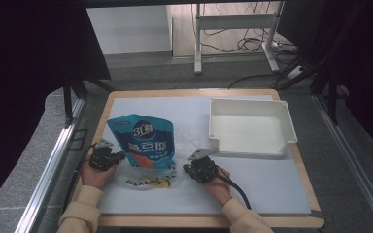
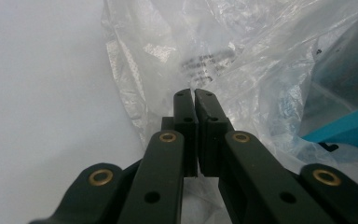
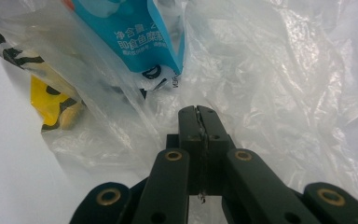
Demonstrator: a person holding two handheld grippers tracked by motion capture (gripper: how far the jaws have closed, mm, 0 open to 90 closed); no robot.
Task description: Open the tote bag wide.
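Clearly both grippers are clamped on a thin clear plastic bag [image 1: 148, 177] that lies in the lower middle of the high view, with a blue pouch [image 1: 143, 145] standing in or at its mouth. The left gripper [image 1: 118, 156] sits at the pouch's left edge; in its own view the fingers [image 2: 185, 112] are pressed together with film [image 2: 168, 60] running up from the tips. The right gripper [image 1: 200, 170] sits at the pouch's lower right; its fingers [image 3: 189, 122] are clenched too, a crinkled sliver of film caught in the seam between them.

The main risk, as I judge it, lies in how little plastic each side holds. A pull outward to widen the mouth could slide the film out of one grip, and the bag would sag and let the pouch tip over onto the counter [image 1: 252, 179]. Pulling both ways at once could also stretch or tear the film at the pinch. The pouch's corner [image 3: 170, 70] pokes against the plastic near the right fingers and might snag. The white tray [image 1: 285, 119] in the upper right stands well apart, out of harm's way.
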